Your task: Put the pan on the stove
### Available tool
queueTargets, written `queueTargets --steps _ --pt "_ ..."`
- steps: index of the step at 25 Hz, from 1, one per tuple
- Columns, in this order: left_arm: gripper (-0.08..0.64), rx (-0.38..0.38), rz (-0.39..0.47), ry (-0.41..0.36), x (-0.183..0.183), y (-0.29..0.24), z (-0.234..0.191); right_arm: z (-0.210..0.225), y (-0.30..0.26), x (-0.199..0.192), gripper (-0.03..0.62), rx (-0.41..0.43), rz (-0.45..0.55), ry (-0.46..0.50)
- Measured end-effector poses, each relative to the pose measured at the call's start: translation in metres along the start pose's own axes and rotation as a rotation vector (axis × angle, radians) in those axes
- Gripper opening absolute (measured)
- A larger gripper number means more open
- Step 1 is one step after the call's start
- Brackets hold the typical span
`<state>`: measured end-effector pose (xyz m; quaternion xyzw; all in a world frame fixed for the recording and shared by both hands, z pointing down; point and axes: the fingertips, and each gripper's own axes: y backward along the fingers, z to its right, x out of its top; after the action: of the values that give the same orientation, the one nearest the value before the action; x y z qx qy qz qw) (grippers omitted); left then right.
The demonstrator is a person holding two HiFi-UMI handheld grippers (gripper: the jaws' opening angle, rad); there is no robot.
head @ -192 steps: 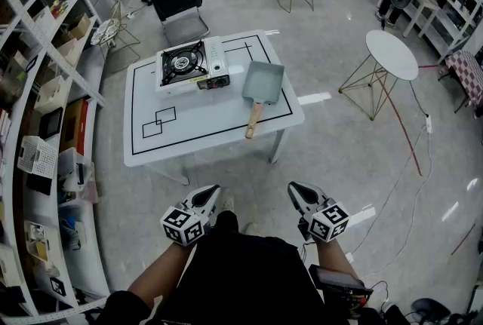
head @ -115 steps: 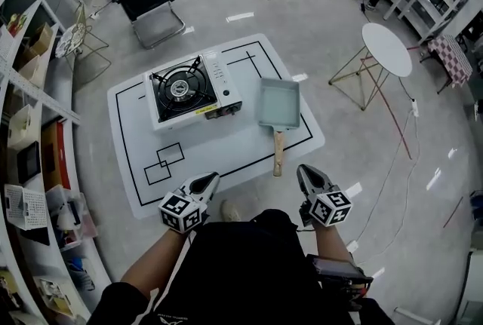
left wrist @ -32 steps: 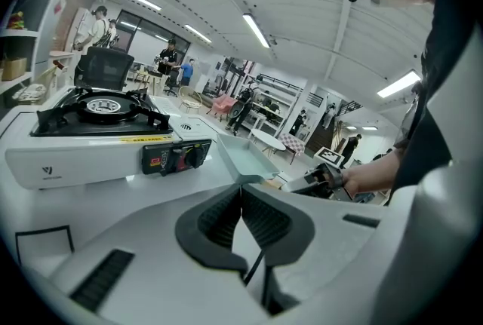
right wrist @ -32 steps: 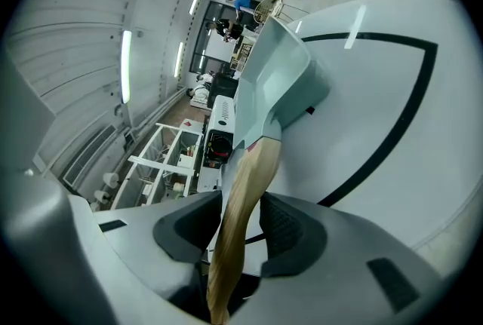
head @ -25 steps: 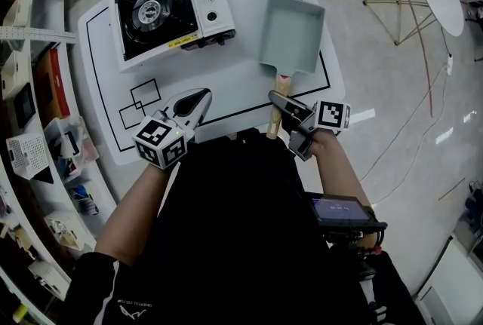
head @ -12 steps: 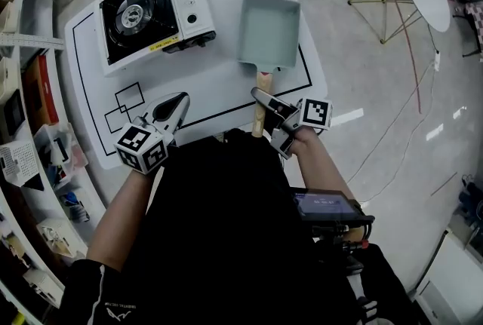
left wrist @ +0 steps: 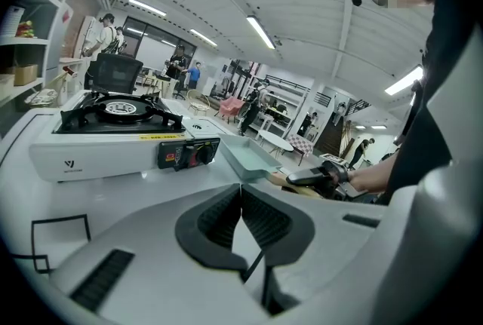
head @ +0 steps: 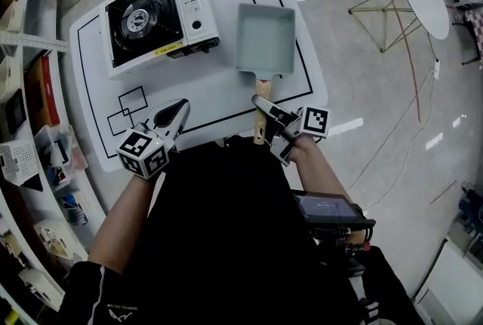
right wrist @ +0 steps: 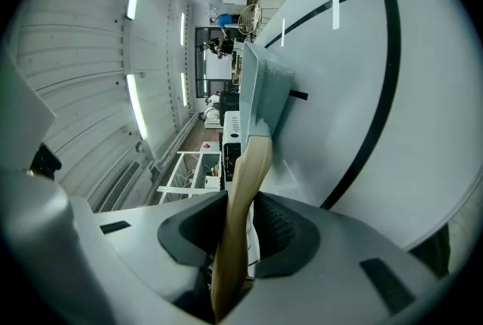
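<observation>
1. The rectangular, pale blue-grey pan (head: 264,39) lies flat on the white surface (head: 226,90), just right of the boxy white stove (head: 155,14) and apart from it.
2. Your right gripper (head: 261,102) has just been closing, and its ribbed black pads now pinch the smooth wooden handle (head: 263,87).
3. Your left gripper (head: 181,105) hovers over the surface, pads together with nothing between them.

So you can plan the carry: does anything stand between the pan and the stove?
Nothing visible does. Only bare table separates the pan from the stove on its left, whose burner is free. The right gripper, whose jaws have just been closing, has the pan's handle between them.
</observation>
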<state>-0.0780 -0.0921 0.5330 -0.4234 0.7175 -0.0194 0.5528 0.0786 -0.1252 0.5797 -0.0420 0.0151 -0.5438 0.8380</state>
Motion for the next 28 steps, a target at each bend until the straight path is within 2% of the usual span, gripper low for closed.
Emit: queueTargets --steps 13,18,28 --pt "0.009 0.002 0.010 -0.001 0.007 0.002 -0.005 -0.004 0.001 0.005 0.124 0.002 0.009 -0.010" --pt "0.009 0.027 0.033 0.017 0.008 0.012 -0.016 -0.012 -0.001 0.006 0.124 0.024 0.032 -0.022" --pt "0.009 0.058 0.073 0.050 -0.002 0.017 -0.021 -0.032 0.000 0.022 0.126 0.005 0.040 0.039"
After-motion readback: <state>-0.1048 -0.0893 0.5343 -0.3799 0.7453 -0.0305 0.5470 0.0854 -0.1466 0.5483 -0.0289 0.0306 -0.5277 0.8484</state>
